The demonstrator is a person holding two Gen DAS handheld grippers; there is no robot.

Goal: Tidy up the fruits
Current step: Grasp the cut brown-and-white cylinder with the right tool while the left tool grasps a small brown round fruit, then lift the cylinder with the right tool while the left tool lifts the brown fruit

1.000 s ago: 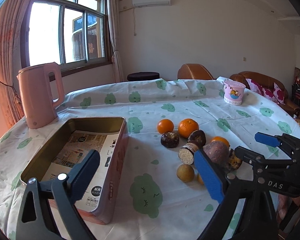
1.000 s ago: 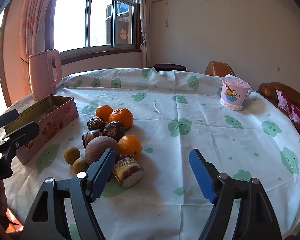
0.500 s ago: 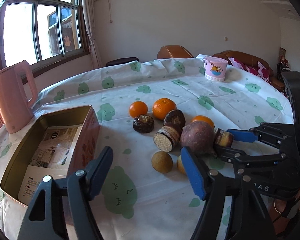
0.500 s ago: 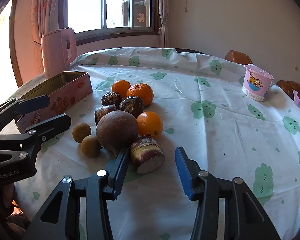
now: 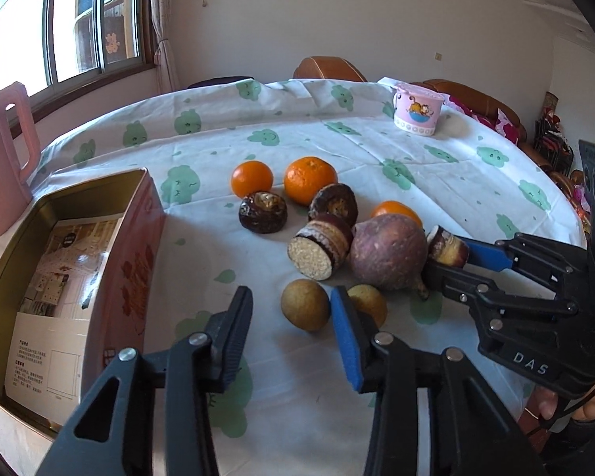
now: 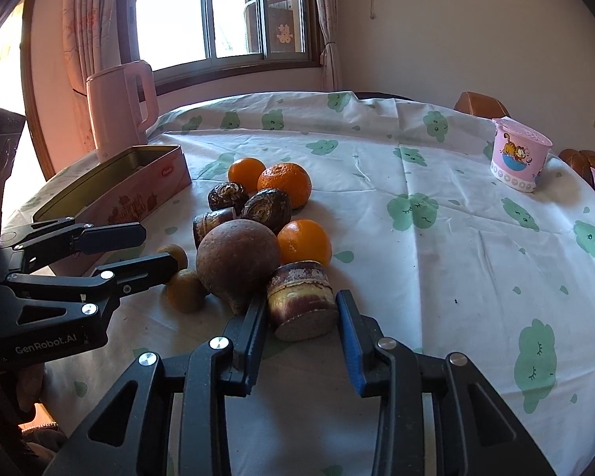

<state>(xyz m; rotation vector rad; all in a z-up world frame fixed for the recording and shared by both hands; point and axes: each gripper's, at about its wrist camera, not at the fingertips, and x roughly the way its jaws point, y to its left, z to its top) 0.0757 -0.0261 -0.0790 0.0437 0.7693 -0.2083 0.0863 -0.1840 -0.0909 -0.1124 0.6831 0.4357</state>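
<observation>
The fruits lie in a heap on the tablecloth: three oranges (image 5: 310, 179), two dark round fruits (image 5: 262, 212), a big purple-brown root (image 5: 388, 254), a cut cane piece (image 5: 317, 250) and two small brown-green fruits. My left gripper (image 5: 291, 313) has its jaws closing around one small brown-green fruit (image 5: 305, 304), with a gap still showing at the left pad. The right gripper (image 6: 301, 317) is shut on a second cut cane piece (image 6: 301, 297) beside the root. An open tin box (image 5: 135, 277) with printed paper inside stands to the left.
A pink kettle (image 5: 4, 158) stands behind the tin box at the table's left edge. A pink cartoon cup (image 5: 416, 109) sits at the far right. A person's hand (image 5: 591, 400) holds the right gripper at the lower right. Brown sofas stand behind the table.
Both pairs of jaws have narrowed. The right gripper closed onto the cane piece. The left gripper swung right and dropped toward the small fruits, leaving the tin box at the left side of its view.
</observation>
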